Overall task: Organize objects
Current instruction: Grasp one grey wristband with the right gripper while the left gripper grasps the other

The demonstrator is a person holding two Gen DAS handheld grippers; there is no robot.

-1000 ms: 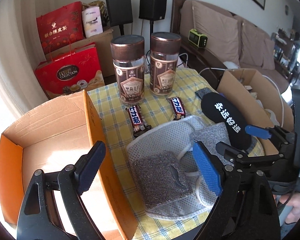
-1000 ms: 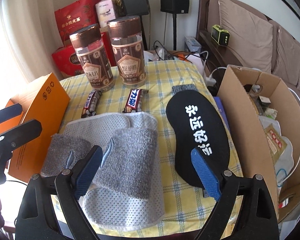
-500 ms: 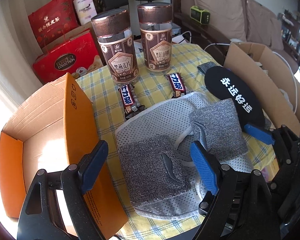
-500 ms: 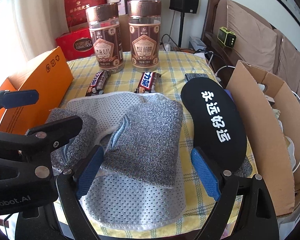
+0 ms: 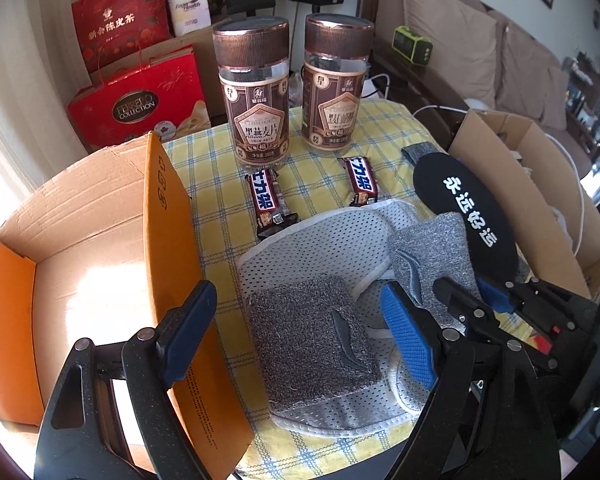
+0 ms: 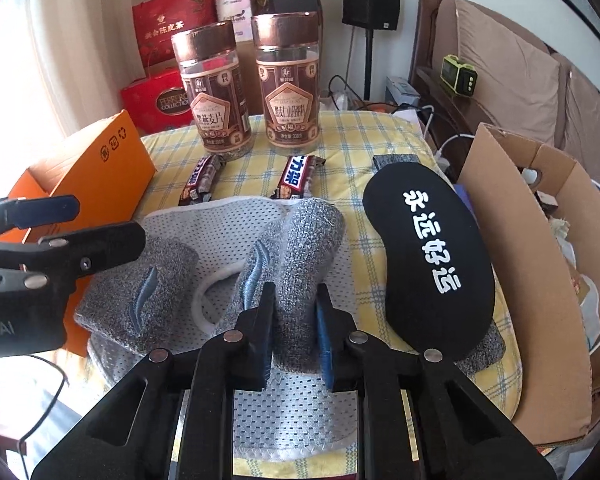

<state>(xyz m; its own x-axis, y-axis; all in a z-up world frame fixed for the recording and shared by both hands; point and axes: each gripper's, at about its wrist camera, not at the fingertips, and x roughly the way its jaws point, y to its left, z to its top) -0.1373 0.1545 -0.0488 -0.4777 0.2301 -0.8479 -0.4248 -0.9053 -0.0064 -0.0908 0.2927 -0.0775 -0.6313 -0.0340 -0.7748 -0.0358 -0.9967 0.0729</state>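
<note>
A pair of grey slippers lies on the yellow checked table. My right gripper [image 6: 294,324] is shut on the right grey slipper [image 6: 300,248], pinching its knit strap near the heel end. The left grey slipper [image 5: 320,340] lies in front of my left gripper [image 5: 296,336], which is open and empty above it. The right gripper also shows in the left wrist view [image 5: 496,300], and the left gripper shows at the left edge of the right wrist view [image 6: 60,224]. A black eye mask [image 6: 428,256] with white characters lies right of the slippers.
An open orange cardboard box [image 5: 80,264] stands at the left, a brown cardboard box [image 6: 540,240] with clutter at the right. Two brown-lidded jars [image 5: 256,92] [image 5: 334,80] and two chocolate bars [image 5: 270,204] [image 5: 362,184] sit further back.
My right gripper has moved forward and closed on the right slipper's strap, bunching it. My left gripper has come lower and closer over the left slipper, still open.
</note>
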